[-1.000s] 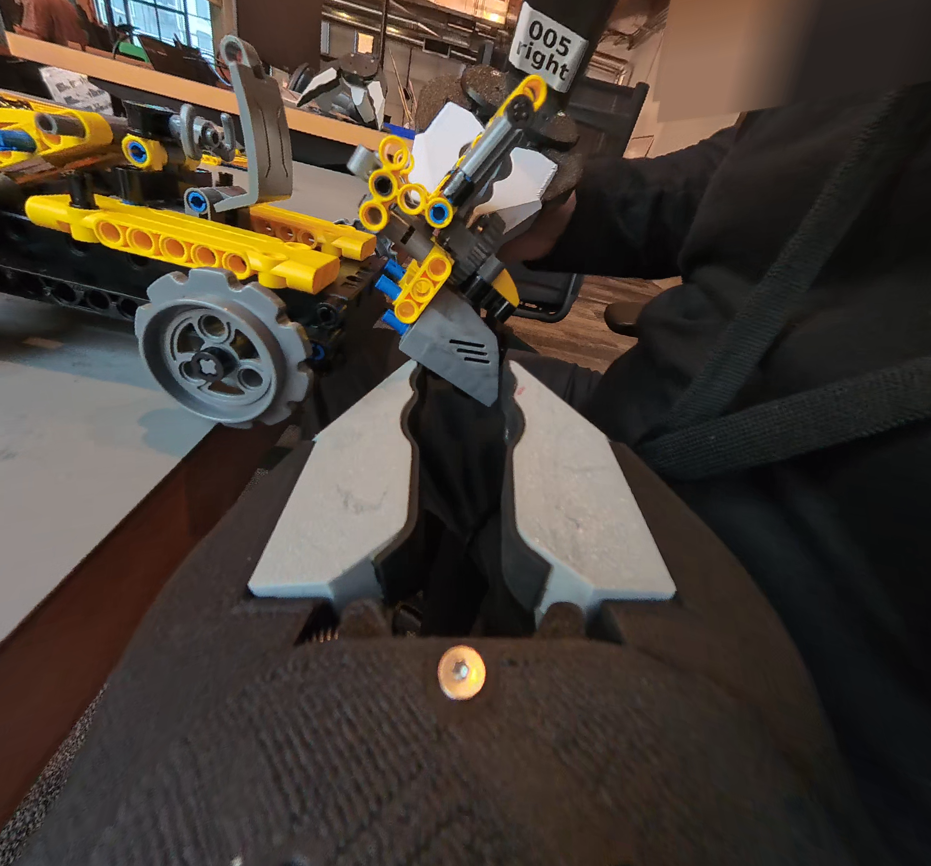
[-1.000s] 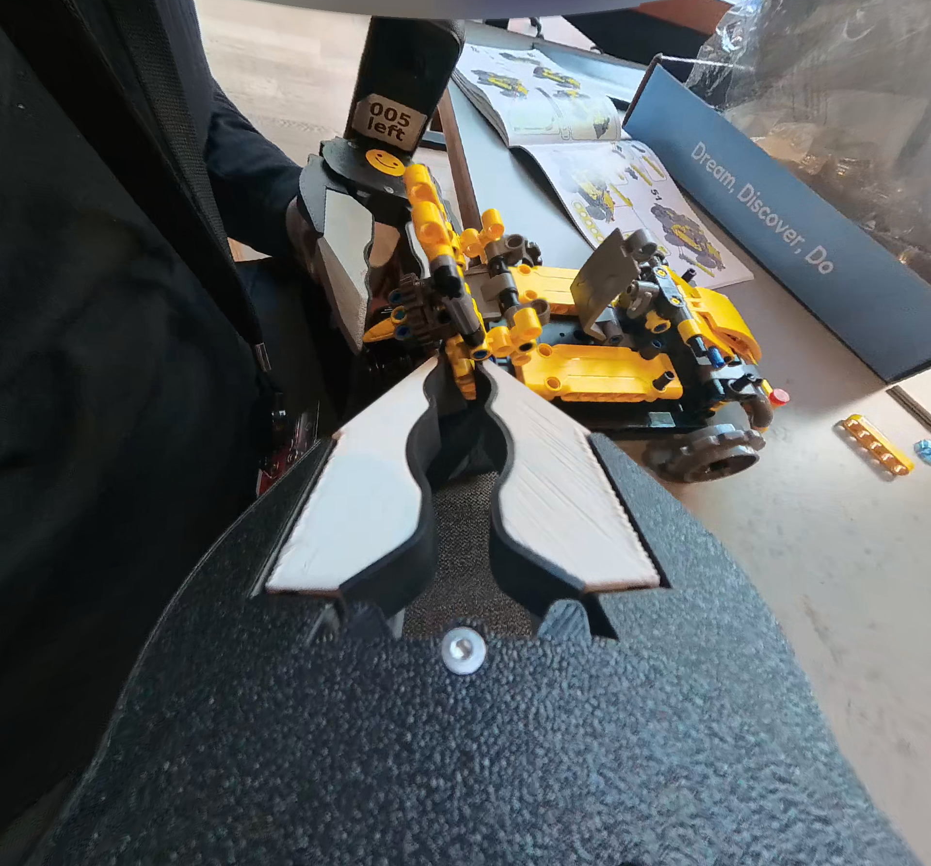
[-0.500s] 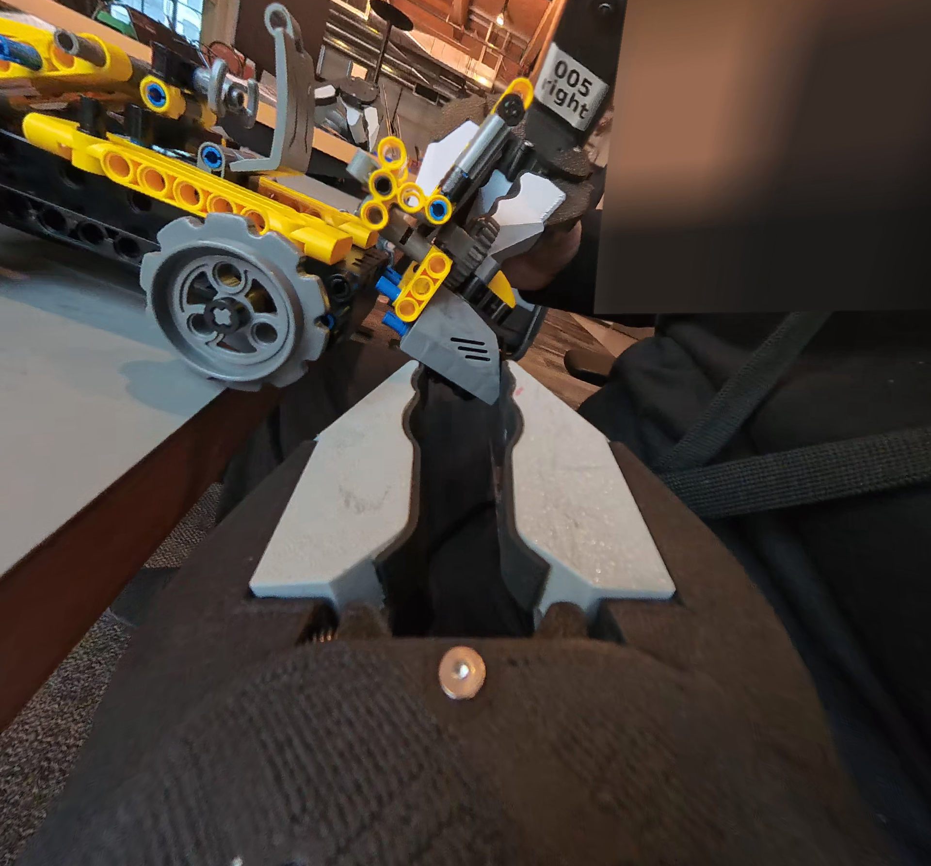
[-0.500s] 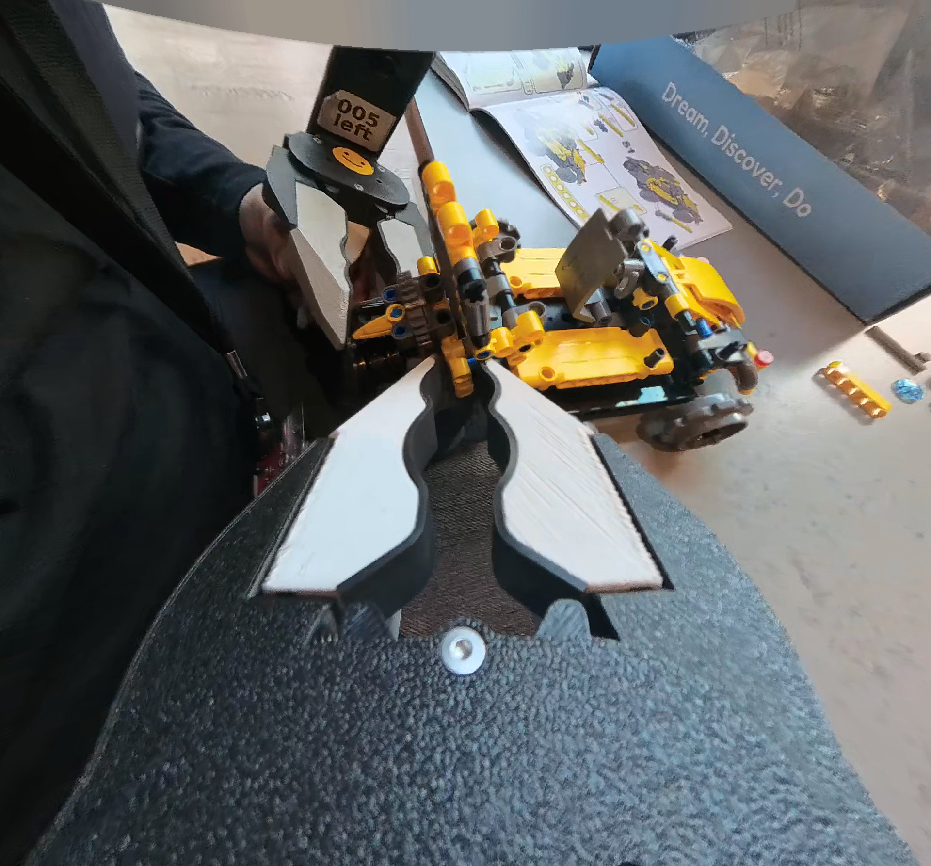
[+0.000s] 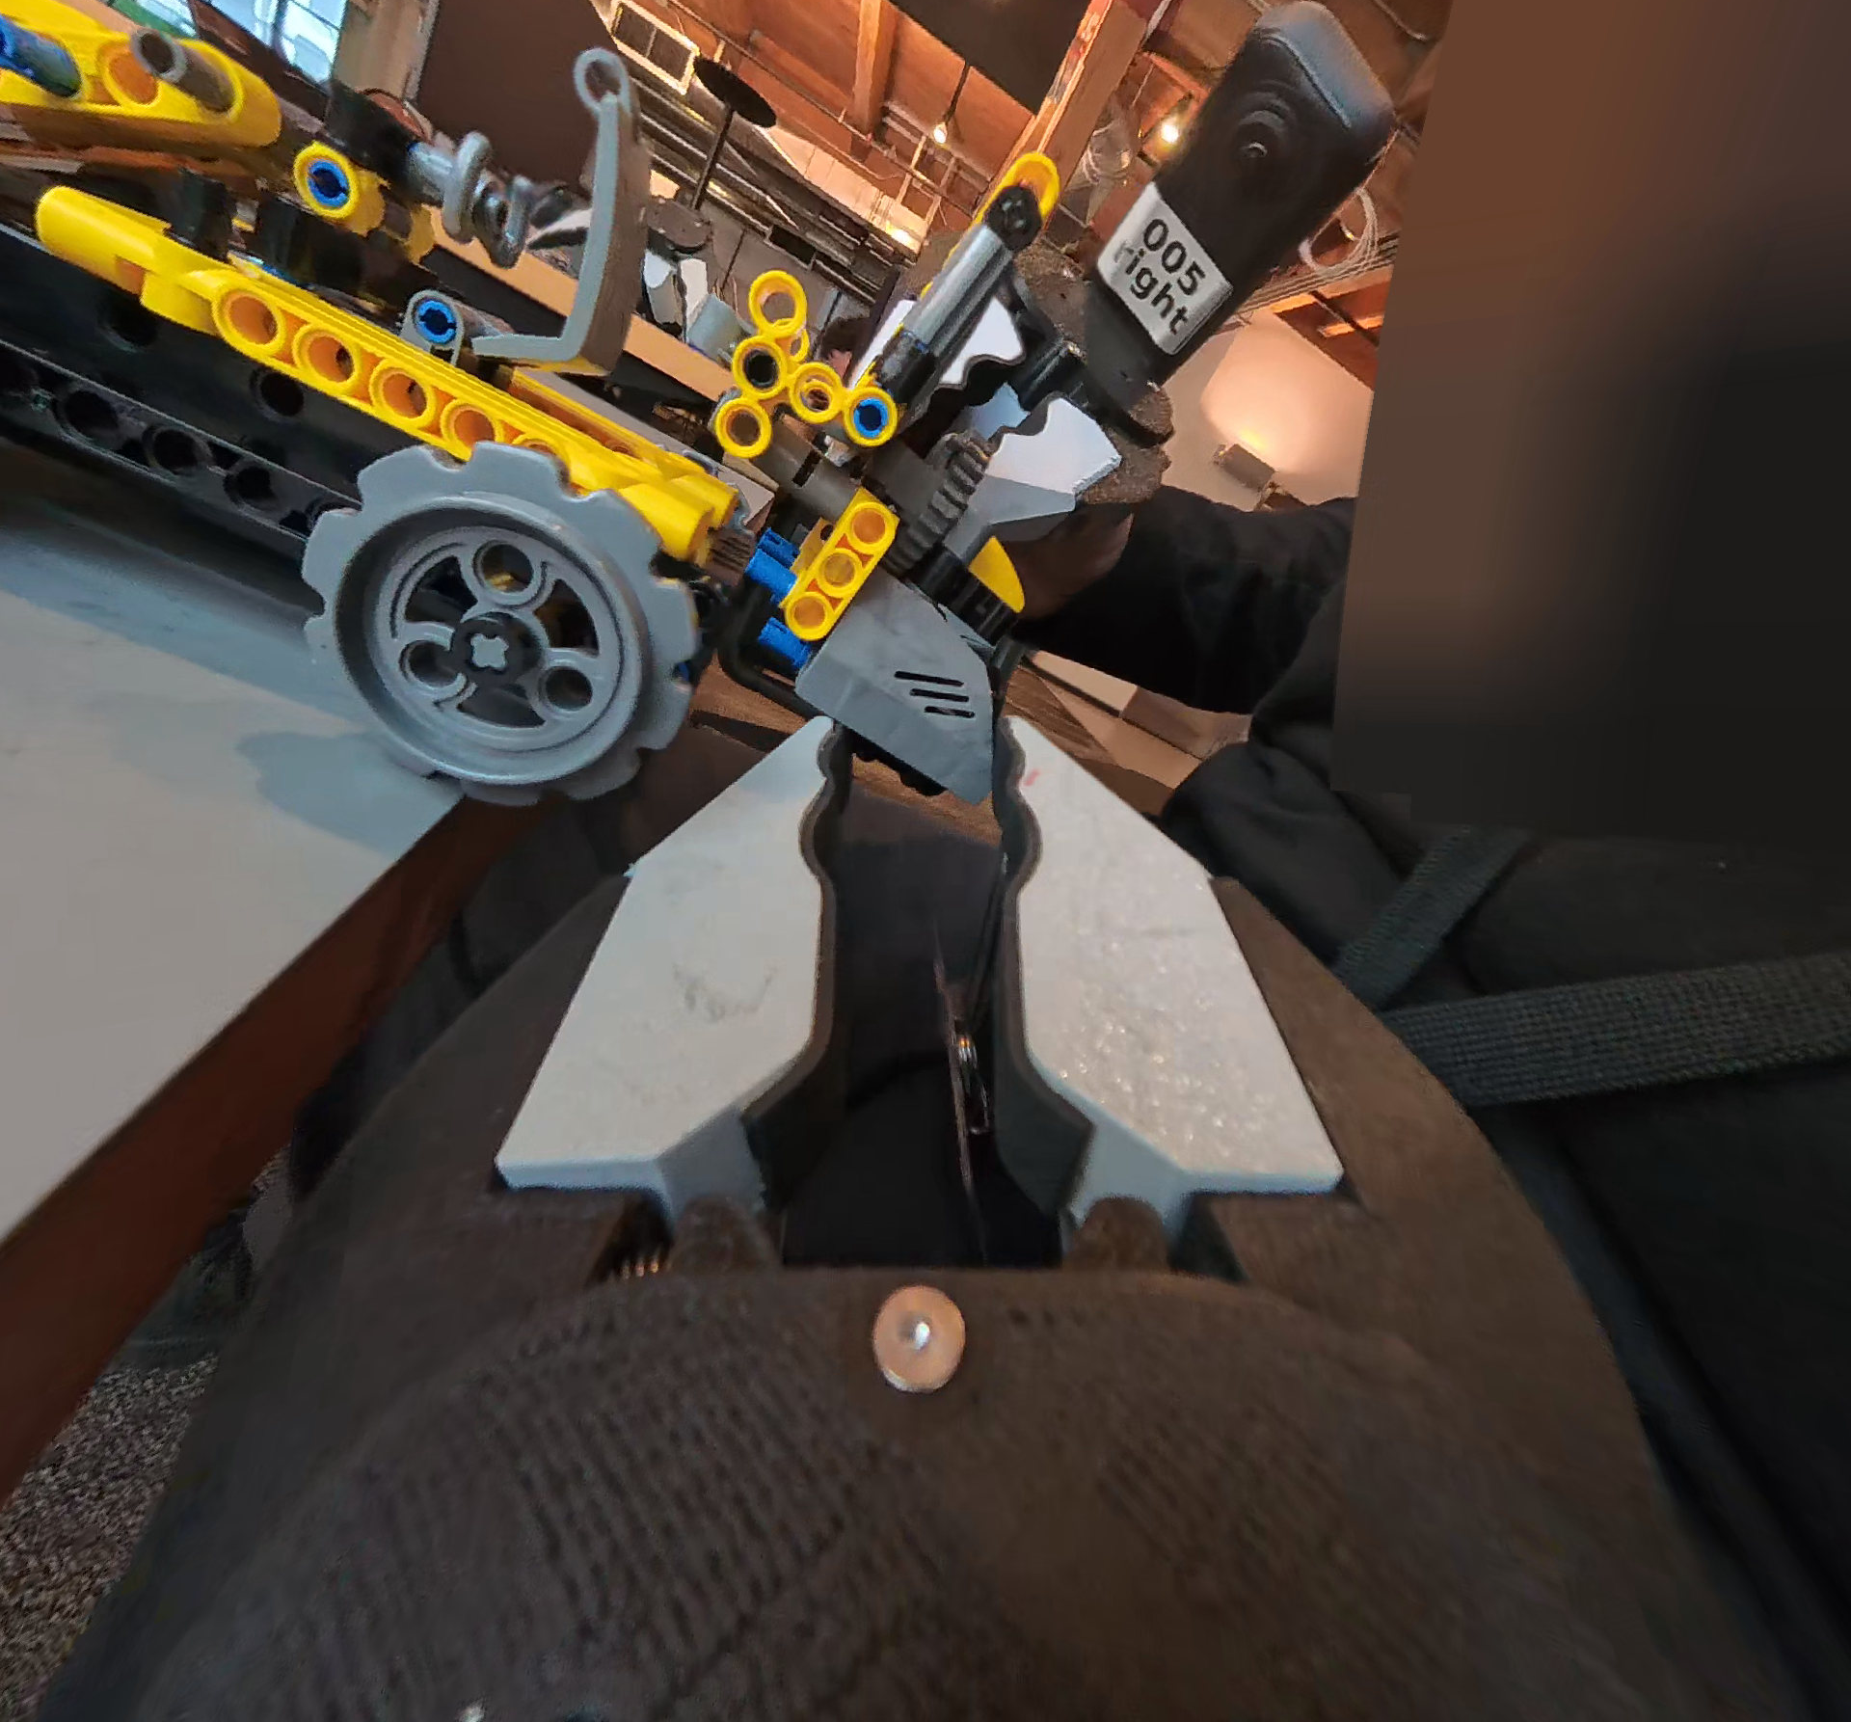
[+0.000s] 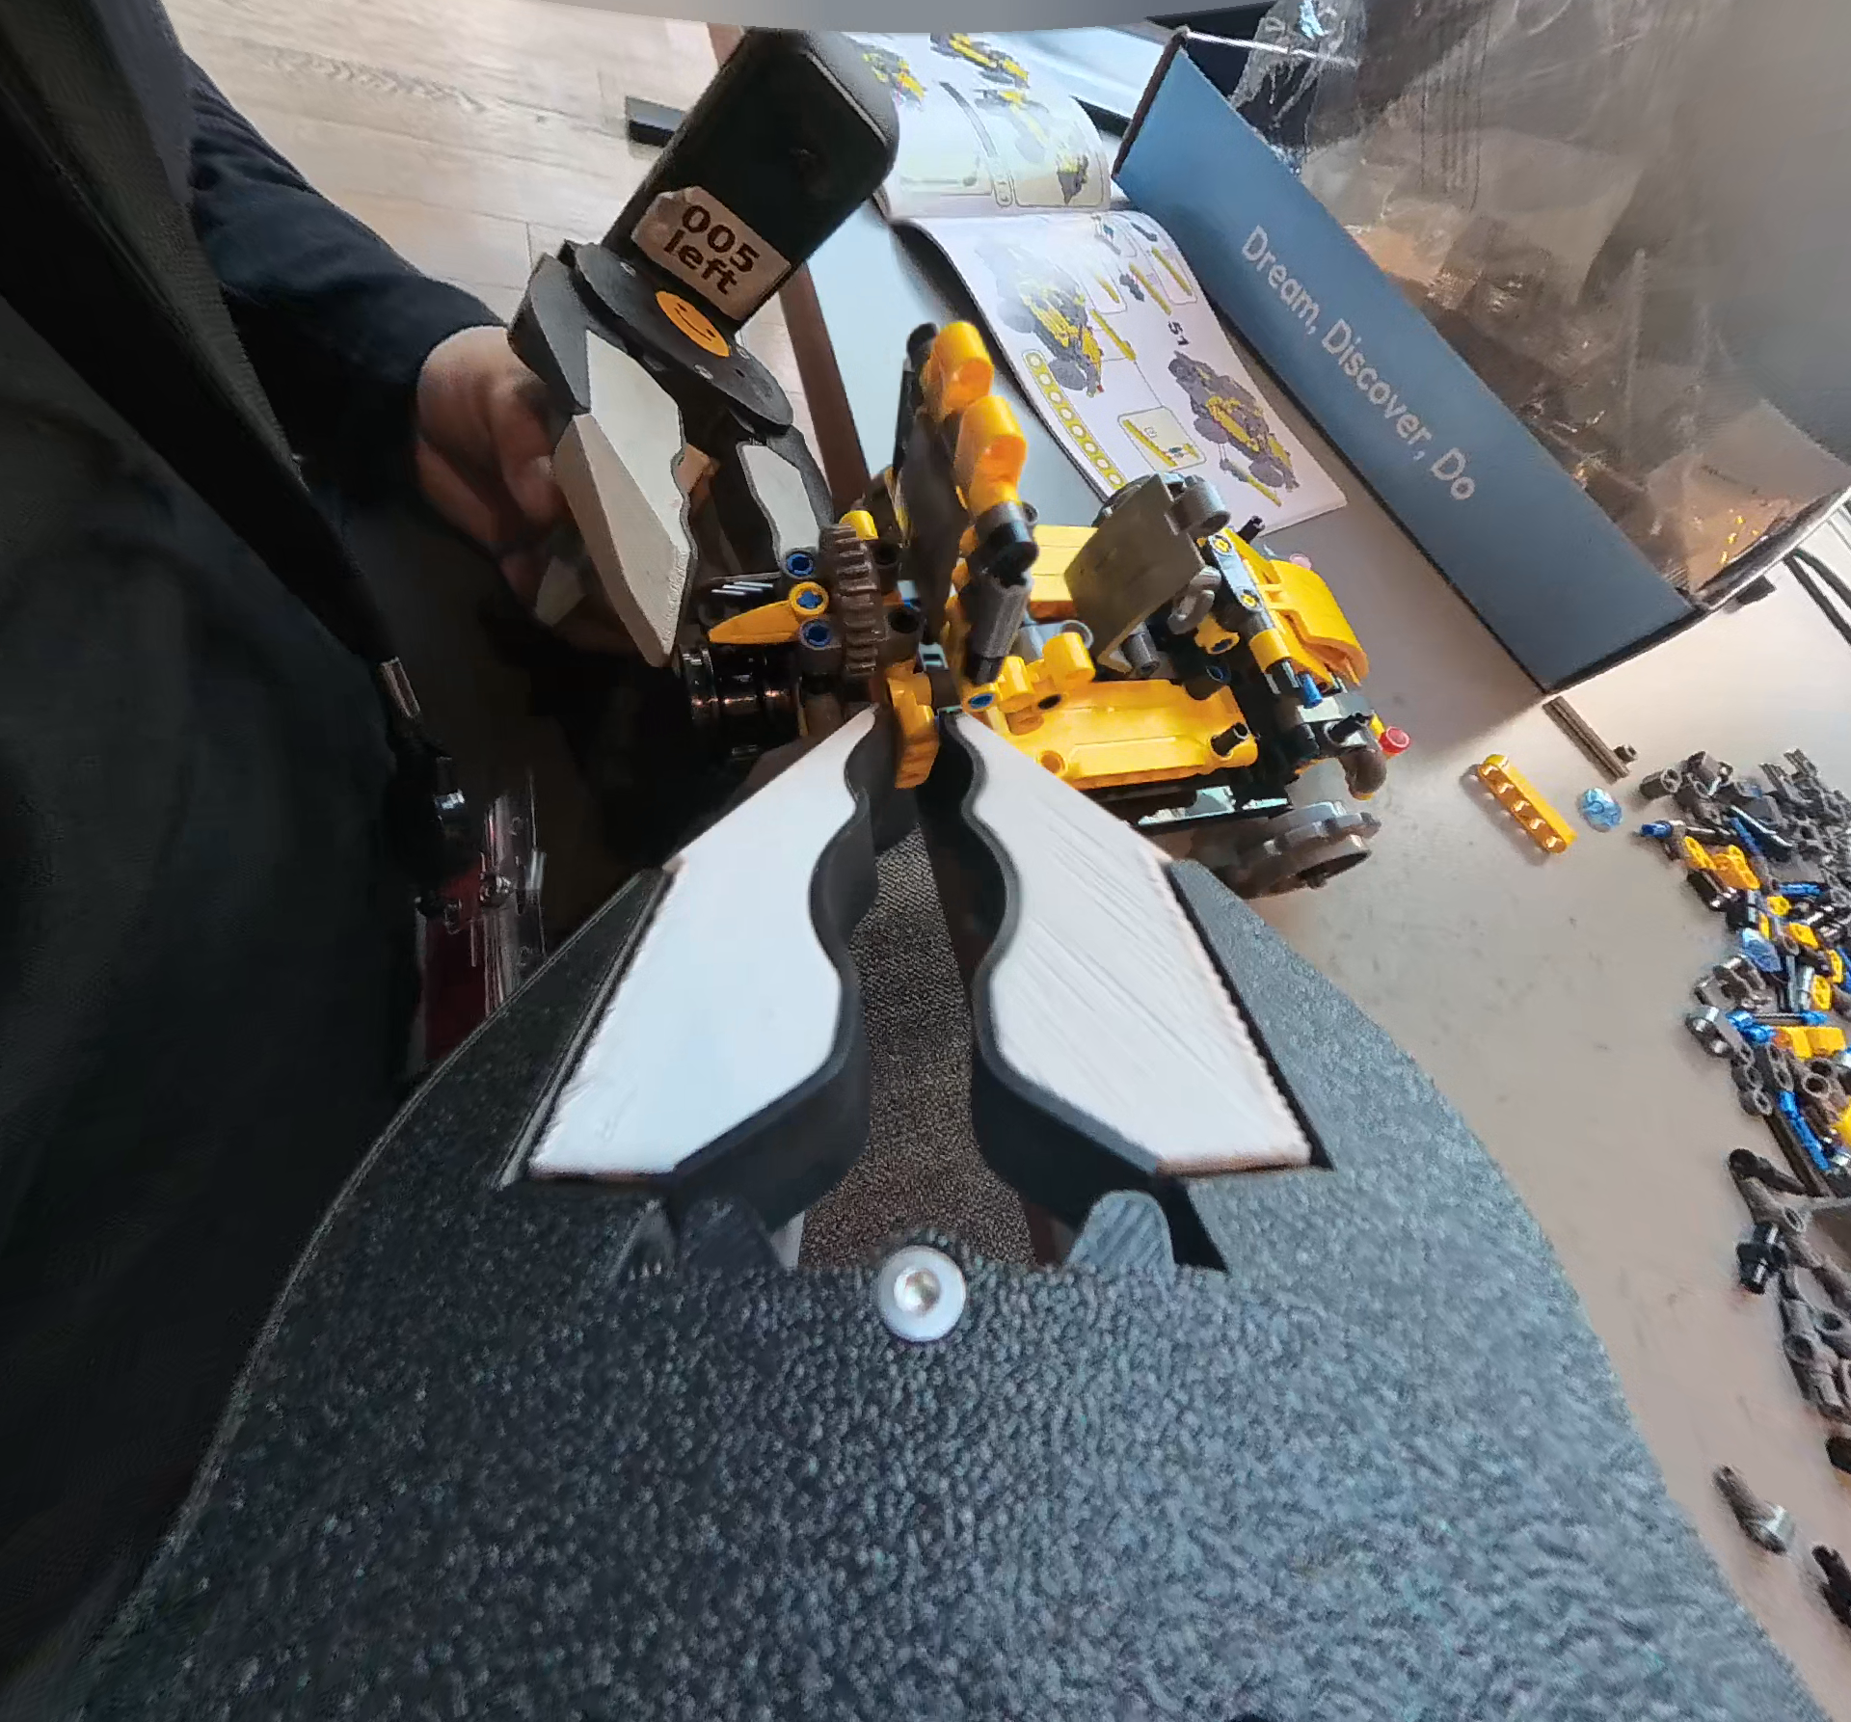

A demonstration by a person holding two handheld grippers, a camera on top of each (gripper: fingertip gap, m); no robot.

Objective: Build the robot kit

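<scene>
A yellow and black brick-built vehicle (image 5: 401,392) stands at the table's edge (image 5: 150,822), with a grey toothed wheel (image 5: 501,622) on the surface. My left gripper (image 5: 916,747) is shut on the grey slanted panel (image 5: 891,702) at the vehicle's overhanging end. My right gripper (image 6: 906,732) is shut on a yellow piece (image 6: 913,737) at the same end of the vehicle (image 6: 1132,732), beside a dark gear (image 6: 851,592). Each gripper also shows in the other's view: the right one (image 5: 1042,452) above the panel, the left one (image 6: 621,472) at the vehicle's left.
An open instruction booklet (image 6: 1132,342), a dark blue box (image 6: 1402,412) and a clear plastic bag (image 6: 1603,171) lie behind the vehicle. A loose yellow beam (image 6: 1522,802) and a pile of small parts (image 6: 1783,953) lie to the right. A person in black (image 5: 1603,1173) sits close. The grippers' ends are close to 5 centimetres from one another.
Both grippers kept their hold. The left gripper dropped lower and tilted up toward the vehicle. The right view swung so that the gear and the parts pile now show.
</scene>
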